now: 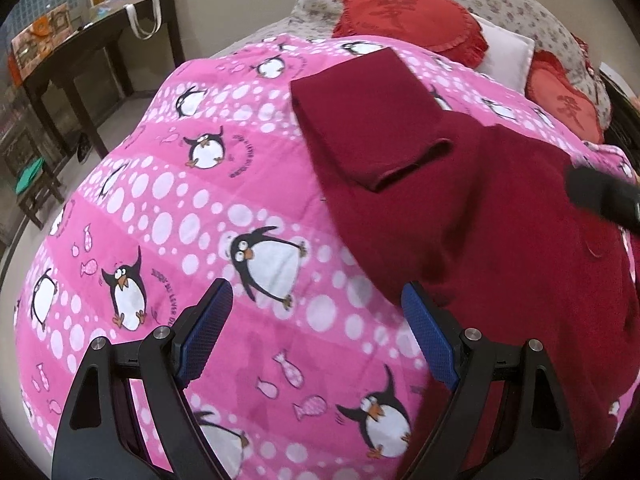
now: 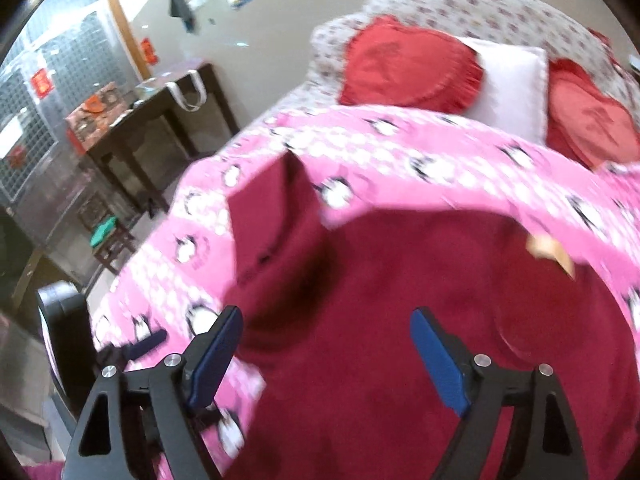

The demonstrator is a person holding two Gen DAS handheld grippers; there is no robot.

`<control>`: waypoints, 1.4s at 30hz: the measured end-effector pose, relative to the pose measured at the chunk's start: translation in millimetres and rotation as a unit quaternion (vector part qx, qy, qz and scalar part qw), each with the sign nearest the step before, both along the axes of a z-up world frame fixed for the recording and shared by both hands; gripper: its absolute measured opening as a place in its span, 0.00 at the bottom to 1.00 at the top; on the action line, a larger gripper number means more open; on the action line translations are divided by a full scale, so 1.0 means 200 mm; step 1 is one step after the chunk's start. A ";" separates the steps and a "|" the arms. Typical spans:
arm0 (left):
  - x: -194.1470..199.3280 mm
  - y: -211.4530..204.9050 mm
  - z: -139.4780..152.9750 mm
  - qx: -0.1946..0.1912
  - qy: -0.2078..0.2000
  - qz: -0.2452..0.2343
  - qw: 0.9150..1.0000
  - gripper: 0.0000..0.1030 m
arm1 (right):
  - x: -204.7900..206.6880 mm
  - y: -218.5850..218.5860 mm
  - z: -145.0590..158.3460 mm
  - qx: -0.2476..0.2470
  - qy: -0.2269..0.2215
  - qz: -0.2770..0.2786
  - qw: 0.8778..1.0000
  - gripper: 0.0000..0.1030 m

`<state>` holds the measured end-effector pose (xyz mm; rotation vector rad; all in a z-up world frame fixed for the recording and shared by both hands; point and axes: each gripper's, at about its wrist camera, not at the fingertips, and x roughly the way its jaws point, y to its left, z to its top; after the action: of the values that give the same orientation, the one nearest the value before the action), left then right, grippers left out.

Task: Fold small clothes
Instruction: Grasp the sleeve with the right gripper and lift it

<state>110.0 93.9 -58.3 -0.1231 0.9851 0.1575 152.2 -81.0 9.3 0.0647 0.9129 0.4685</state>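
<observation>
A dark red garment lies spread on the pink penguin quilt, with one sleeve folded across it. My left gripper is open and empty, just above the quilt at the garment's left edge. My right gripper is open and empty, hovering over the garment's body; this view is blurred. The sleeve shows ahead of it. A black part of the right gripper shows at the right edge of the left wrist view.
Two red heart cushions and a white pillow lie at the head of the bed. A dark wooden table with a white bag and boxes stands left of the bed, with a stool nearby.
</observation>
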 end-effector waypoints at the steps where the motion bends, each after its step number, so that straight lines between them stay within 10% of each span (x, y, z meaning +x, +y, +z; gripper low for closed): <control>1: 0.01 0.01 -0.01 0.001 0.002 0.001 1.000 0.84 | 0.03 0.04 0.00 0.001 -0.003 0.010 1.000 0.82; 15: 0.11 0.08 -0.07 -0.005 0.006 0.005 1.000 0.84 | 0.33 0.35 -0.15 -0.020 0.001 0.043 0.999 0.70; 28: 0.13 0.10 -0.10 -0.006 0.010 0.011 1.000 0.84 | 0.41 0.40 -0.25 0.002 0.024 0.059 0.998 0.28; 31: 0.13 0.10 -0.10 -0.002 0.010 0.011 1.000 0.84 | 0.39 0.38 -0.21 0.026 0.023 0.059 0.998 0.10; 42: 0.08 0.10 -0.07 0.012 0.008 0.016 1.000 0.84 | 0.16 0.05 0.17 0.128 -0.018 0.063 0.990 0.06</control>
<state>127.0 113.2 -72.1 -0.1166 0.9982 0.2001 184.1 -70.7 43.3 0.2332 0.8206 0.7007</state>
